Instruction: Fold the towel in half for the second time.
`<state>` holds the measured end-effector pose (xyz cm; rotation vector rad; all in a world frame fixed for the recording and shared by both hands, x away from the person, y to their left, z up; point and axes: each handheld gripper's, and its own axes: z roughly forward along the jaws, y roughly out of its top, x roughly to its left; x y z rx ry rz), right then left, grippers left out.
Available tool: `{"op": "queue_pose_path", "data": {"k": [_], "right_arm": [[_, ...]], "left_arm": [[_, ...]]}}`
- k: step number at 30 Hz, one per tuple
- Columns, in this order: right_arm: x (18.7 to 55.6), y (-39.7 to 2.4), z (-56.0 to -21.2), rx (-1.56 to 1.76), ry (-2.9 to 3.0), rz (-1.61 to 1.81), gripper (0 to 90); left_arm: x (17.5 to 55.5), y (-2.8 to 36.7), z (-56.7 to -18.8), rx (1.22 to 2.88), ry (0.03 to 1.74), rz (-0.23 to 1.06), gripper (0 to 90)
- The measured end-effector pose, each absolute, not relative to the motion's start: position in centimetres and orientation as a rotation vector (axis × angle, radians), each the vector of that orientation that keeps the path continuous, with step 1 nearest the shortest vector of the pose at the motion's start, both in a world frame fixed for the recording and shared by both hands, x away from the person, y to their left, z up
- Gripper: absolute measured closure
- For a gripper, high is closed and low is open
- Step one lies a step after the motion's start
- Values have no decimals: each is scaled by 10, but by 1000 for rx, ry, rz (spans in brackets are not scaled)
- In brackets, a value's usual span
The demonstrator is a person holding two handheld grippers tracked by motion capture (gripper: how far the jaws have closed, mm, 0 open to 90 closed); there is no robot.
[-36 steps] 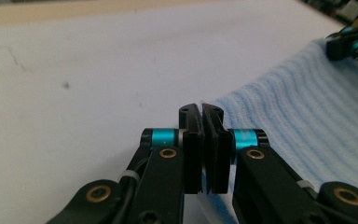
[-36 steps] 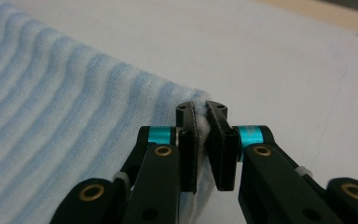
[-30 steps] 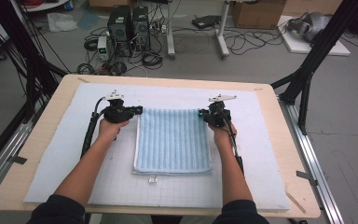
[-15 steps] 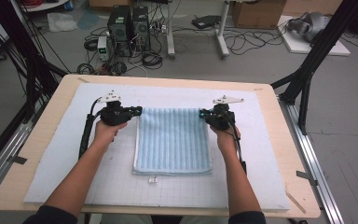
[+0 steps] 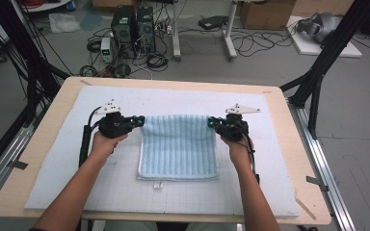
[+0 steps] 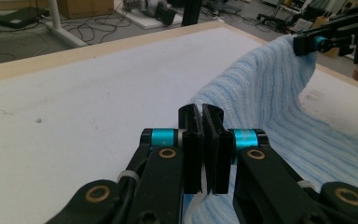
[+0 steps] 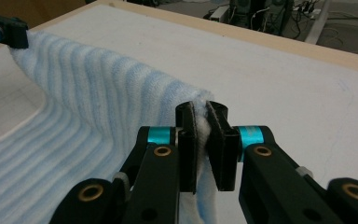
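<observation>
Gripping the towel's (image 5: 178,147) far corners, left tongs (image 5: 138,119) and right tongs (image 5: 211,122) lift that edge; gripper views reveal cloth pinched between clenched jaws above the worktop (image 5: 53,110).

My high view cuts both of the person's forearms (image 5: 79,192) off at its bottom edge. In the left gripper view the towel (image 6: 279,112) runs out past the lower right edge, and the small tag (image 5: 158,184) at its near hem is too small for me to read

Black two-jaw left gripper (image 5: 138,120) and right gripper (image 5: 212,122) noted: cyan collars, brass-coloured pivot screws, grey three-cornered top plates, trailing black cables; forearms bare.
</observation>
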<state>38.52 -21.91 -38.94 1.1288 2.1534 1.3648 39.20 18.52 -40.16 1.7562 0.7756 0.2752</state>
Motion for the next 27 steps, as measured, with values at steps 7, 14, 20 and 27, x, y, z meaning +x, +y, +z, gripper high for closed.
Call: {"op": "queue_pose_path", "data": {"k": [7,14,20,27], "right_arm": [[371,-222,-391,1104,2159,1409,826],[357,-225,-395,1107,2168,1420,823],[344,-231,-404,1105,2174,1455,819],[325,-236,-409,1089,2177,1482,818]], "left_arm": [[377,188,-404,1737,742,267,861],[362,189,-407,1736,723,249,860],[344,186,-413,1750,693,236,860],[325,188,-418,1745,667,211,861]]}}
